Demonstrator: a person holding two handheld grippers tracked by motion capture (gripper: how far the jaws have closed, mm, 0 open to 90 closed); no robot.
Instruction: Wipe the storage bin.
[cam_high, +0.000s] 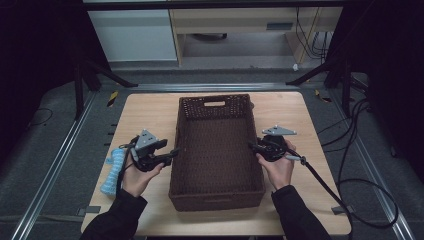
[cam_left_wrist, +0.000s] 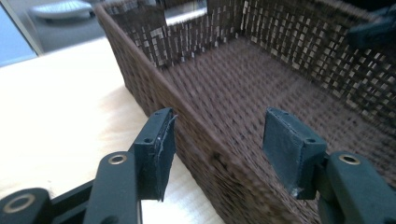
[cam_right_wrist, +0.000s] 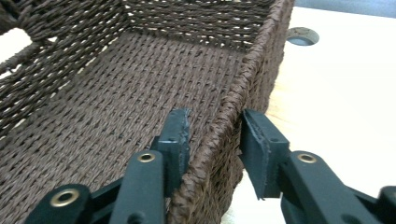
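Observation:
A dark brown woven basket (cam_high: 216, 107) stands in the middle of the light wooden table (cam_high: 145, 112), with nothing in it. My left gripper (cam_high: 172, 154) is at its left wall. In the left gripper view this gripper (cam_left_wrist: 217, 140) is wide open, its jaws astride the basket (cam_left_wrist: 261, 70) rim without touching it. My right gripper (cam_high: 251, 146) is at the right wall. In the right gripper view its jaws (cam_right_wrist: 215, 135) straddle the basket (cam_right_wrist: 116, 93) rim more narrowly. The inner pad (cam_right_wrist: 177, 135) lies against the weave, while a thin gap shows at the outer pad (cam_right_wrist: 257, 149).
A light blue bundle (cam_high: 112, 172) lies at the table's left edge, behind my left hand. A round hole (cam_right_wrist: 302, 35) sits in the tabletop beyond the basket's far corner. Cables (cam_high: 350, 180) trail off to the right on the floor.

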